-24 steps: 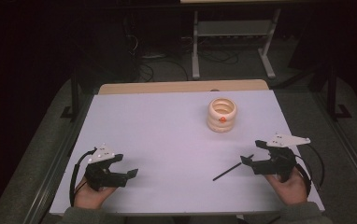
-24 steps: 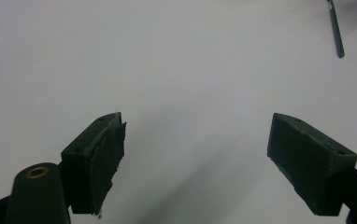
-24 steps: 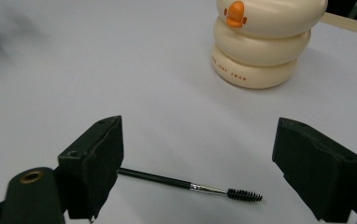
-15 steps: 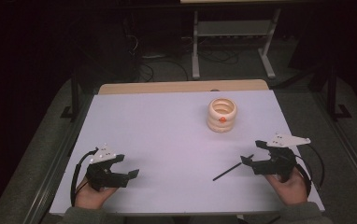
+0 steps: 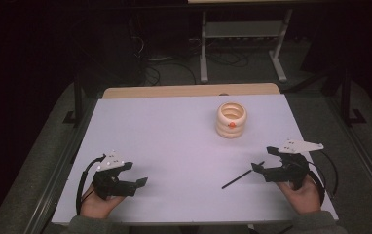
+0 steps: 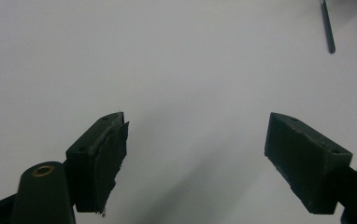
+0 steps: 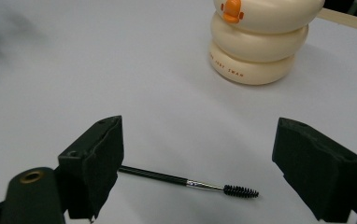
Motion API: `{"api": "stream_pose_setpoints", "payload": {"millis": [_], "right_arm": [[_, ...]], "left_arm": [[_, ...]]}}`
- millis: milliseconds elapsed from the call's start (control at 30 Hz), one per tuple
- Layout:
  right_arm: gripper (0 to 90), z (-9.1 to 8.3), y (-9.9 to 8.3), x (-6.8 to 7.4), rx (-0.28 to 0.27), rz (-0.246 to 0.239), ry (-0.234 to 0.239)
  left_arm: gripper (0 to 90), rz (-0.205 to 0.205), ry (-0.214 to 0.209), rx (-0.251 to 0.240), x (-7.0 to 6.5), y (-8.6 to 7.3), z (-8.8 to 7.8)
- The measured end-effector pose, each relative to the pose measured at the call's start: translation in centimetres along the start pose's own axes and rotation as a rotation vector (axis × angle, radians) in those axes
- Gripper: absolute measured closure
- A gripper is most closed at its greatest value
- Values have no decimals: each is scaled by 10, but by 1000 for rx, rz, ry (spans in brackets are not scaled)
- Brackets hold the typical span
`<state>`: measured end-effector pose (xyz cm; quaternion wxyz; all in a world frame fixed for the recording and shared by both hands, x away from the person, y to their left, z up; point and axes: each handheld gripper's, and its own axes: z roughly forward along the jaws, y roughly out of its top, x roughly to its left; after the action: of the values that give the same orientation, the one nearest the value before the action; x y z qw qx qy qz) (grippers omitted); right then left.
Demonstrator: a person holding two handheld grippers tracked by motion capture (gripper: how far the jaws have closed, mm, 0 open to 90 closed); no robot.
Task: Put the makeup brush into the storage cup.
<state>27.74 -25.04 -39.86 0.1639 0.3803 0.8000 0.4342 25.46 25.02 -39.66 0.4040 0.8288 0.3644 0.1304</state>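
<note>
Nothing has shifted since the earlier frames. Both the left gripper (image 5: 134,181) and right gripper (image 5: 262,161) rest with jaws wide open, empty. A slim black brush (image 7: 188,183) lies on the surface between the right jaws, untouched; a cream ringed holder (image 7: 259,39) stands beyond them.

Left gripper (image 6: 197,154) fingers (image 6: 99,163) spread wide over bare white bench (image 6: 167,60); thin dark stick end (image 6: 327,28) upper right.
</note>
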Motion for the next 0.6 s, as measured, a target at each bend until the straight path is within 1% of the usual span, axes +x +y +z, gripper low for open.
{"api": "stream_pose_setpoints", "payload": {"millis": [100,133,233,367,467,533,600], "right_arm": [[157,0,0,0,3,-1,1],[157,0,0,0,4,-1,2],[157,1,0,0,8,-6,5],[157,1,0,0,11,-12,6],[158,3,0,0,20,-16,12],[158,3,0,0,21,-17,15],[158,3,1,1,28,-12,18]], "left_arm": [[210,8,-2,10,-1,1,0],[211,-1,-5,1,-3,1,2],[211,13,-7,13,-2,1,2],[211,14,-6,12,-2,1,1],[211,14,-5,10,-2,2,1],[211,3,-5,2,-2,1,1],[211,2,-5,0,-2,1,1]]}}
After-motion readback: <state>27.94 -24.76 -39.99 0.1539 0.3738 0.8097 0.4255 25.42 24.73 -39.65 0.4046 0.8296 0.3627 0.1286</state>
